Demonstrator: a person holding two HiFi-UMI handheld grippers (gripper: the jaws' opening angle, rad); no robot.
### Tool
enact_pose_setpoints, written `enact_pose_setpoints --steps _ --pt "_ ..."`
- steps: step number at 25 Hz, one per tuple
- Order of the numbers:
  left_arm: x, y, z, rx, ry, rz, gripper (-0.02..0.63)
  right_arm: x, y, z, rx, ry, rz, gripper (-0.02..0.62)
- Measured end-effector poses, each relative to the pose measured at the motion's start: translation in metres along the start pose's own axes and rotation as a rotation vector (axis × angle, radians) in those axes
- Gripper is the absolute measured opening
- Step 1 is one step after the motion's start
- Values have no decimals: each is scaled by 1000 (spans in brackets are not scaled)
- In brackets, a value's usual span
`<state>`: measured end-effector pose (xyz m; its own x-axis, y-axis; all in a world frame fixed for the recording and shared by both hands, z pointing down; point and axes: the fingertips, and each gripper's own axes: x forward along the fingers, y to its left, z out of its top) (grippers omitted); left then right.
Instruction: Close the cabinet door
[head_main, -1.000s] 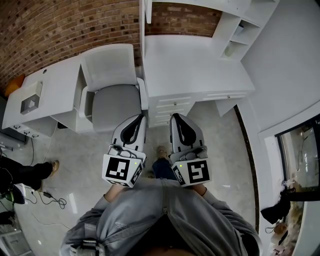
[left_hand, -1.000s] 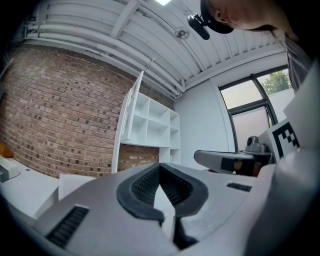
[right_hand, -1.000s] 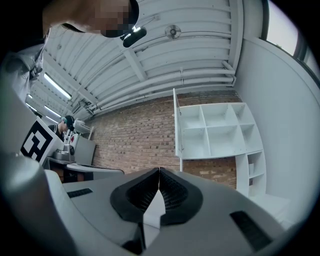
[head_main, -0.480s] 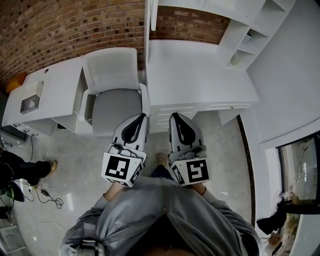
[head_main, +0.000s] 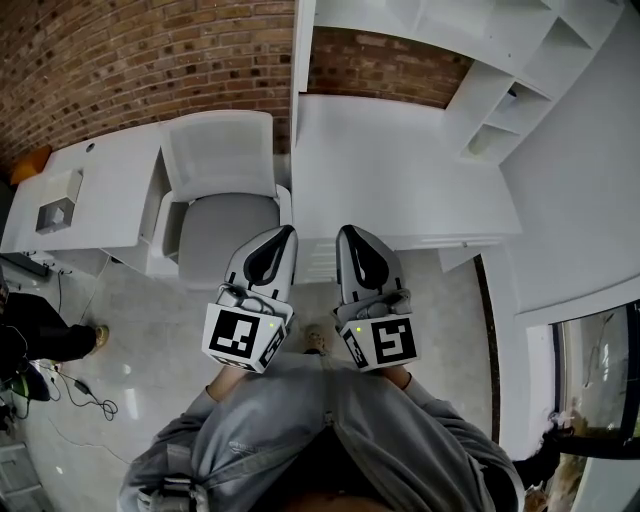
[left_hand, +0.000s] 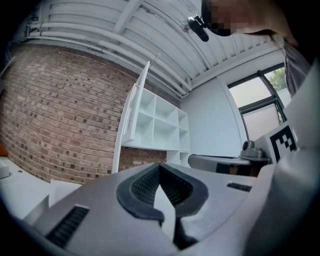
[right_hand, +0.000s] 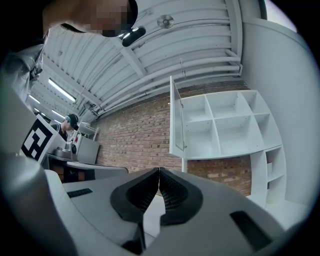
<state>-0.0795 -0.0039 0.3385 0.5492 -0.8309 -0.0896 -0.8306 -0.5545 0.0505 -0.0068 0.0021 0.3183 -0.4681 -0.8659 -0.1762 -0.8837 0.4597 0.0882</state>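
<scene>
My left gripper (head_main: 283, 235) and right gripper (head_main: 347, 233) are closed, empty; the far cabinet door (right_hand: 175, 120) stands open.

The left tongs (head_main: 284, 236) and right tongs (head_main: 346, 235) are held side by side, roughly level, both closed on nothing, tips reaching the bench's (head_main: 400, 170) near edge.

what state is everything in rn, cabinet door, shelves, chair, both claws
cabinet door: open, swung out from the shelves
cabinet shelves: uncovered, nothing seen inside
chair: unoccupied
left claw: shut, empty
right claw: shut, empty
</scene>
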Motion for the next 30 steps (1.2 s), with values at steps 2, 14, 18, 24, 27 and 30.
enact_pose_setpoints --steps 2,14,18,24,27,30 --pt "13 3 1 -1 -3 5 6 10 -10 -1 4 3 11 28" --pt "66 16 7 17 -17 72 6 55 -50 -8 25 -9 97 28" --pt "75 17 0 13 -13 97 6 64 -58 -15 36 -11 132 28" --pt "78 25 -7 8 -2 117 6 70 -55 -25 51 -3 154 28" --pt "80 30 -9 6 2 119 6 73 -55 -30 55 4 150 28" --pt "83 36 -12 7 9 114 6 78 -56 -34 56 8 139 28"
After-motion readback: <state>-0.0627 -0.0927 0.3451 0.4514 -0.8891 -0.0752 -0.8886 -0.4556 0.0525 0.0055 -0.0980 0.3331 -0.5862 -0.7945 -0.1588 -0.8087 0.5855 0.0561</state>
